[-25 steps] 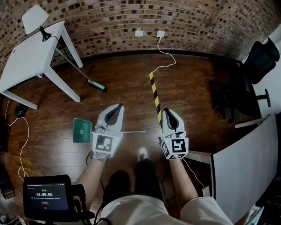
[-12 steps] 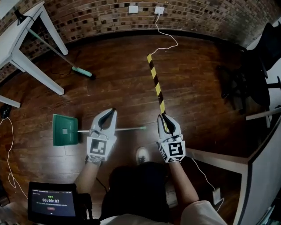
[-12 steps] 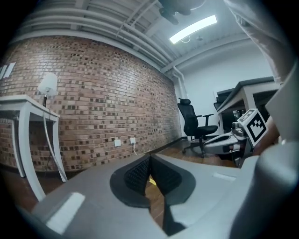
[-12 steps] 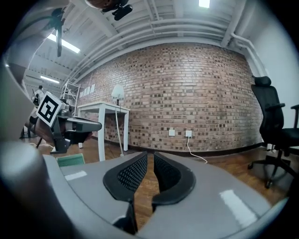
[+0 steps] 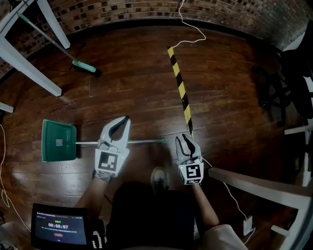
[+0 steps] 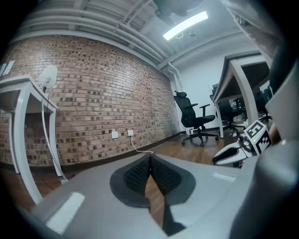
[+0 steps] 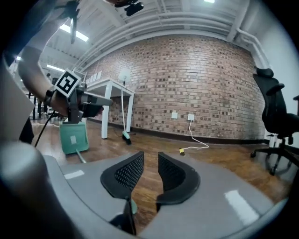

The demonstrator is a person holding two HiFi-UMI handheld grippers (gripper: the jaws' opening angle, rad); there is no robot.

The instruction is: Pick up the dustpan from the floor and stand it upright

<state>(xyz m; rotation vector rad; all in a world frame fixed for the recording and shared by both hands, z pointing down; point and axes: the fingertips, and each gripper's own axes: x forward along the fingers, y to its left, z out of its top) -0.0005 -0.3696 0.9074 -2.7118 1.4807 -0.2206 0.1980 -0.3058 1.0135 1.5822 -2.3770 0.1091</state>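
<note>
The green dustpan (image 5: 58, 140) lies flat on the wooden floor (image 5: 137, 88), and its thin handle (image 5: 85, 143) stretches out from it to the right in the head view. The left gripper (image 5: 125, 118) is seen over the middle part of this handle and crosses it. Its pads (image 6: 136, 175) meet at the tips with nothing between them, so this tool is clenched and empty. Whether it touches the handle, I cannot tell. The right gripper (image 5: 186, 137) is just beside the far end of the dustpan's handle. Its jaws have just been opening, and its pads (image 7: 127, 172) now stand with a narrow gap and grasp nothing. A strip of yellow and black tape (image 5: 180, 85) runs on the floor from near the handle's end toward the brick wall (image 5: 122, 12). Beyond the dustpan, nearer to that wall, a broom (image 5: 84, 66) rests its green head on the floor beside the legs of a white table (image 5: 24, 63).
</note>
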